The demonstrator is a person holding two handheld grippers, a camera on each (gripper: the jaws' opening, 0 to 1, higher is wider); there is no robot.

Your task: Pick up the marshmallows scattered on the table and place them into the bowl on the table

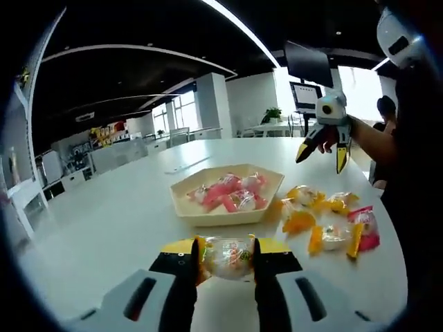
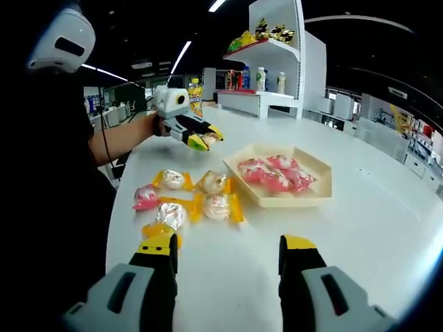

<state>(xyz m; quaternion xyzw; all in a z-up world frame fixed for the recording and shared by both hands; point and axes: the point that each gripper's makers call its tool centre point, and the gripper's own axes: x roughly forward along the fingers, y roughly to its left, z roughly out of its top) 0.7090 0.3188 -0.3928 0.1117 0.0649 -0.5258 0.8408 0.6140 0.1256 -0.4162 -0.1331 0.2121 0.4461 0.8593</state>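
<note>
Wrapped marshmallows (image 2: 196, 197) lie beside the hexagonal bowl (image 2: 315, 188) holding pink ones.

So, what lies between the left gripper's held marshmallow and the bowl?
Only bare white table lies between the held marshmallow and the bowl, in the left gripper view.

Between our left gripper's (image 1: 229, 257) black, yellow-tipped fingers (image 1: 181, 266) we see a clear-wrapped marshmallow (image 1: 229, 256) flecked orange and green. Beyond the fingers, the cream bowl (image 1: 228, 214) carries pink-wrapped marshmallows (image 1: 230, 193). To their right lie orange-and-yellow wrapped pieces (image 1: 324, 220) and one pink piece (image 1: 367, 227) on the white desk (image 1: 118, 221). Our right gripper (image 2: 228, 257) has the same black fingers (image 2: 161, 259) with yellow tips and grey bodies.
</note>
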